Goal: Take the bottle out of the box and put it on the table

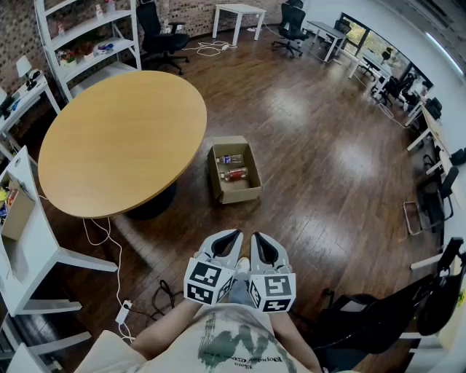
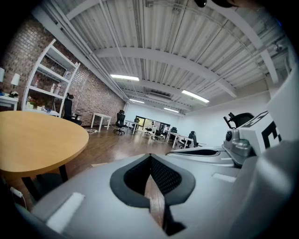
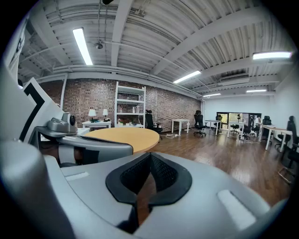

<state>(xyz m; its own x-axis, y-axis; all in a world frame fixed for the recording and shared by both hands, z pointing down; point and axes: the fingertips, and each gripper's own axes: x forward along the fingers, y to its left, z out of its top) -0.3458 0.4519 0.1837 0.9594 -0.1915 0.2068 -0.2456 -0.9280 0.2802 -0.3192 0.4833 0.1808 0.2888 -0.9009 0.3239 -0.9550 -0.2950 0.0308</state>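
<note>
An open cardboard box [image 1: 234,191] stands on the wooden floor beside the round wooden table [image 1: 116,138]. Two bottles lie in it: a clear one [image 1: 230,159] at the far end and one with a red label [image 1: 236,174] nearer me. My left gripper [image 1: 226,240] and right gripper [image 1: 261,242] are held side by side close to my body, well short of the box. Both are shut with nothing between the jaws. The left gripper [image 2: 152,161] looks over the floor with the table [image 2: 37,135] at its left. The right gripper [image 3: 149,158] faces the table [image 3: 126,137].
White shelving [image 1: 87,36] and white side furniture [image 1: 29,240] flank the table. A power strip with cables [image 1: 122,312] lies on the floor at my left. A black chair [image 1: 378,320] stands at my right. Office chairs [image 1: 164,36] and desks [image 1: 239,14] stand further off.
</note>
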